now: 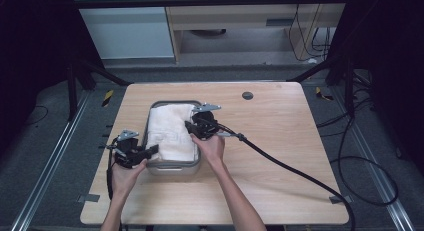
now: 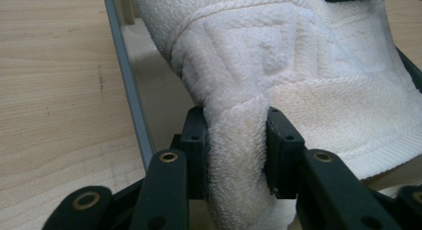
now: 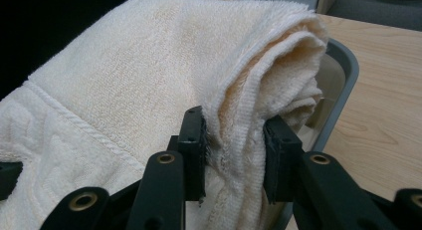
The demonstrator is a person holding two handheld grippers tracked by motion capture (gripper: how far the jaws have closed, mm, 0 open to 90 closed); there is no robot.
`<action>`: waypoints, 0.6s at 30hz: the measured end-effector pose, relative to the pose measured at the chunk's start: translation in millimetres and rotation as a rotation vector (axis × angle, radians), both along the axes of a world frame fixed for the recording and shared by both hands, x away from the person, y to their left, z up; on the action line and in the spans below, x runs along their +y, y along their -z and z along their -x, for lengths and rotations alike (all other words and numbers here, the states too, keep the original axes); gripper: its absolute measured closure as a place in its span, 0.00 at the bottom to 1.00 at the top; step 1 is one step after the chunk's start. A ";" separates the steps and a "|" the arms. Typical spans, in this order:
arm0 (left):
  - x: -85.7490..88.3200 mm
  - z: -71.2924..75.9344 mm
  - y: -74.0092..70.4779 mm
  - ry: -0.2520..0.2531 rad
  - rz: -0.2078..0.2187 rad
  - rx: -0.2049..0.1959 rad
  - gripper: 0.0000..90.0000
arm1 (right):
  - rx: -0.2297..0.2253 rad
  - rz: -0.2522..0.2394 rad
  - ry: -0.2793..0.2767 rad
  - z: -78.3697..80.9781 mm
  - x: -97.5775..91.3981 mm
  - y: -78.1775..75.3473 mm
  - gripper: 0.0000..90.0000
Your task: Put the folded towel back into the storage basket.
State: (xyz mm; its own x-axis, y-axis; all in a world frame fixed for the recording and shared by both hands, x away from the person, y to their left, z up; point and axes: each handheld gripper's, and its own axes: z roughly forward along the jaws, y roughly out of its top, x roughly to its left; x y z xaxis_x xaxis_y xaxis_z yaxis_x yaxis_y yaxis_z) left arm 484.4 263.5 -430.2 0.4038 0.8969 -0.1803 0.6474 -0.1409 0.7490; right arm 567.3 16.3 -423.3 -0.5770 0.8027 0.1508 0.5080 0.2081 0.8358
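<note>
A folded cream towel (image 1: 170,130) lies in a grey metal tray (image 1: 172,169) on the wooden table. My left gripper (image 1: 154,151) is at the tray's near left corner, shut on a bunched fold of the towel (image 2: 259,70); its pads (image 2: 193,140) squeeze the cloth from both sides. My right gripper (image 1: 191,127) is at the tray's right side, shut on the towel's doubled edge (image 3: 149,65), which stands pinched between its pads (image 3: 193,140). The tray's rim (image 3: 343,75) curves just behind that grip.
The tray's left rim (image 2: 127,80) runs beside bare wood in the left gripper view. A thick black cable (image 1: 300,176) trails from the right gripper across the table to its near right corner. A small dark disc (image 1: 247,95) sits near the far edge.
</note>
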 end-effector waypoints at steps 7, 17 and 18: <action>-2.2 -0.9 1.8 -0.004 -0.025 0.007 0.73 | 0.005 0.019 -0.003 -1.4 0.8 5.5 0.73; -3.6 -1.6 1.3 -0.024 -0.044 0.019 0.67 | 0.022 0.057 -0.010 -3.3 2.0 12.8 0.71; -3.6 -1.6 1.3 -0.024 -0.044 0.019 0.67 | 0.022 0.057 -0.010 -3.3 2.0 12.8 0.71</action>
